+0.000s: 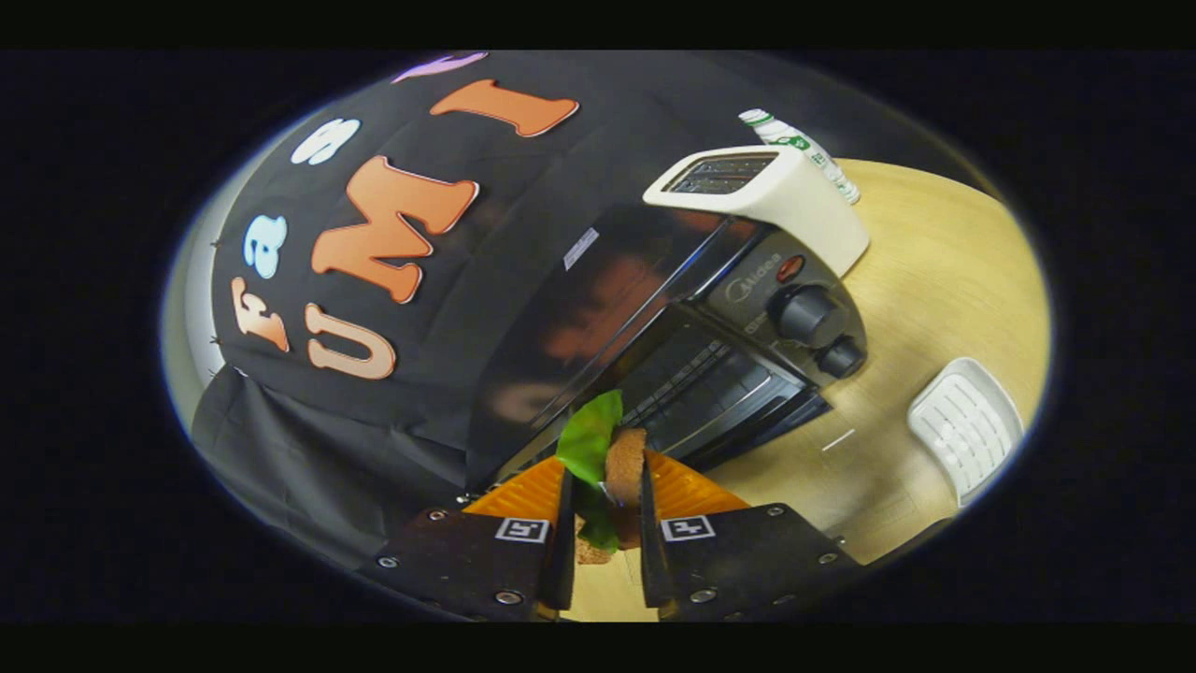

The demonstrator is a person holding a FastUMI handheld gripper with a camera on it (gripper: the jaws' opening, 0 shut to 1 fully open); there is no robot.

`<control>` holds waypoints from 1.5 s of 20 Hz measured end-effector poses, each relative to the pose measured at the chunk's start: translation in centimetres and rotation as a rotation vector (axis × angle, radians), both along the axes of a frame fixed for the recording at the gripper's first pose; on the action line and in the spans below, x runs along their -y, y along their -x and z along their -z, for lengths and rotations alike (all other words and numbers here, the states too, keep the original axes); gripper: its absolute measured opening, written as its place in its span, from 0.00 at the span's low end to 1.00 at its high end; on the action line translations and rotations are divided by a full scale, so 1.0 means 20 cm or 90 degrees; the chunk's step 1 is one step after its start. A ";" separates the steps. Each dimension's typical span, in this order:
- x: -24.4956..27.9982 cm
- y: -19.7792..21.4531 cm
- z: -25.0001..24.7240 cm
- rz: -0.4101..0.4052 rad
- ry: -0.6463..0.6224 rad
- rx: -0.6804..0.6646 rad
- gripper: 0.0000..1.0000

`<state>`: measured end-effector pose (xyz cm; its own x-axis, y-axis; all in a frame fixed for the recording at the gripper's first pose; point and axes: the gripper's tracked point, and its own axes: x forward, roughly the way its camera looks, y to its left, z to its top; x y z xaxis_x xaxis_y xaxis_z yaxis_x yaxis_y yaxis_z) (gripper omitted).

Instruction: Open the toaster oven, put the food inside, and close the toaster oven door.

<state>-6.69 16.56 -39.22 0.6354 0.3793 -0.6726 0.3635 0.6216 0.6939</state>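
I have the gripper (605,486) pinching a sandwich (624,467) with a lettuce leaf (589,435) between both fingers, just before the open toaster oven (654,318).

oven mouth (719,388) open ahead | toaster (775,192), bottle (804,150) behind | table (934,271) free right

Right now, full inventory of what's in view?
toaster oven: 1, black, on the table just beyond the food, door open
toaster: 1, white, behind the toaster oven
bottle: 1, white with green, lying behind the toaster
tray: 1, white, ribbed, on the table apart from the toaster oven
table: 1, light wood
sandwich: 1, brown bread with green leaf, between the jaws
gripper: 1, jaws shut on the sandwich
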 end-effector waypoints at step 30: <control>0.04 -0.06 0.15 -0.070 0.230 0.056 0.79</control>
<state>-5.45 15.82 -42.29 0.6658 0.1966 -0.7197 0.2295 0.8639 0.4483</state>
